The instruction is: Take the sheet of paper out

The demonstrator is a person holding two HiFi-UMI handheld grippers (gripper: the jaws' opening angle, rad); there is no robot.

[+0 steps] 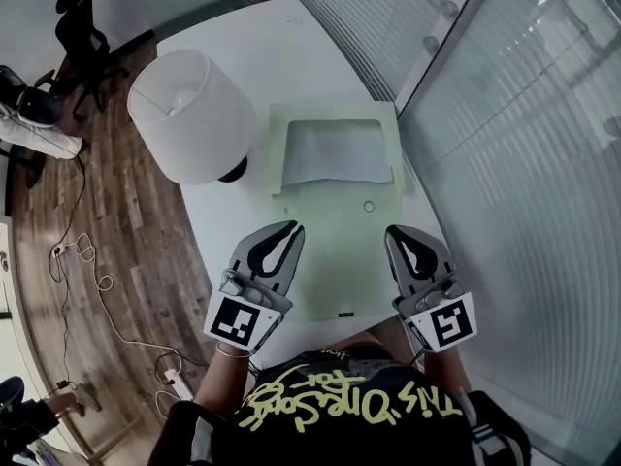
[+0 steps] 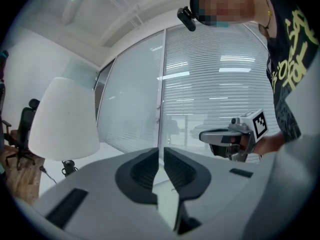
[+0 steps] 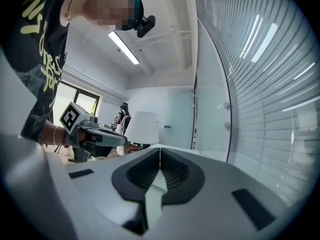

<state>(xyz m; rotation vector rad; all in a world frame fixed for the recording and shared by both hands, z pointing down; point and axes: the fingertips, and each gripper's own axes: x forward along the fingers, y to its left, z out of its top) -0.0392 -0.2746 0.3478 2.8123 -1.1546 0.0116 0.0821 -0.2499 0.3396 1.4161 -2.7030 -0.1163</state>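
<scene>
A pale green folder (image 1: 330, 260) lies on the white table (image 1: 252, 47) with its flap turned back at the far end. A grey-white sheet of paper (image 1: 335, 153) shows in the folder's open mouth. My left gripper (image 1: 294, 227) hovers level over the folder's near left edge. Its jaws are together and nothing shows between them (image 2: 161, 149). Over the near right part of the folder, my right gripper (image 1: 393, 229) is shut and empty (image 3: 159, 149). Both grippers stay well short of the sheet. Each gripper view shows the other gripper beside it.
A lamp with a white shade (image 1: 189, 115) stands on the table just left of the folder. A glass wall with blinds (image 1: 524, 115) runs close along the right. Left of the table, on the wooden floor, are cables (image 1: 87, 260) and an office chair (image 1: 82, 27).
</scene>
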